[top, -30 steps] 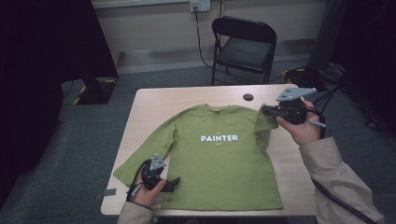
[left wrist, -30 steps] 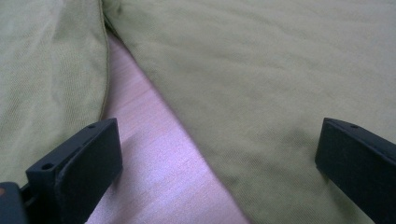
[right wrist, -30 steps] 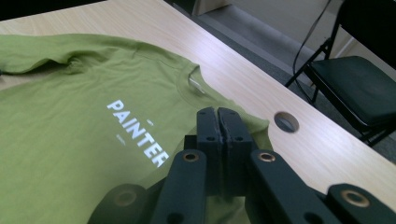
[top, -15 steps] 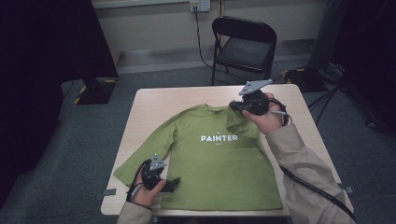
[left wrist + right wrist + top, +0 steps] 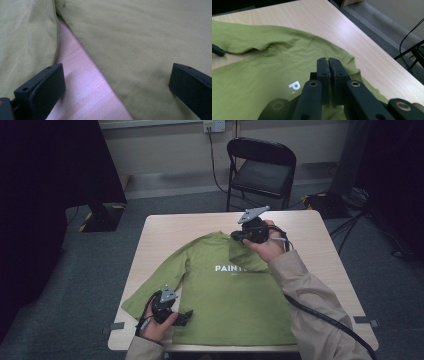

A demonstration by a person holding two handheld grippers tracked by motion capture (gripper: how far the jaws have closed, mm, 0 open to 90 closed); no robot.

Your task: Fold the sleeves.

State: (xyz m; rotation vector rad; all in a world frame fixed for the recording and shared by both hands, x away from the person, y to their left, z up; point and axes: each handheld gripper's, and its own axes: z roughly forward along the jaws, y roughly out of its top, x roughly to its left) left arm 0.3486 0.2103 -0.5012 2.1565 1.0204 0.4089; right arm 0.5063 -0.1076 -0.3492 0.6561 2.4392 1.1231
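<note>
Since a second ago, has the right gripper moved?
Yes. The right gripper has carried the shirt's sleeve leftward from the table's right edge toward the collar.

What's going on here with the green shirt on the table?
A person is folding a green shirt spread on a wooden table, using a hand-held tool in each hand. The right tool is shut on the shirt's sleeve and holds it over the chest, covering the end of the white lettering. The left tool is open and rests at the shirt's lower left, by the other sleeve. A folding chair stands behind the table.
</note>
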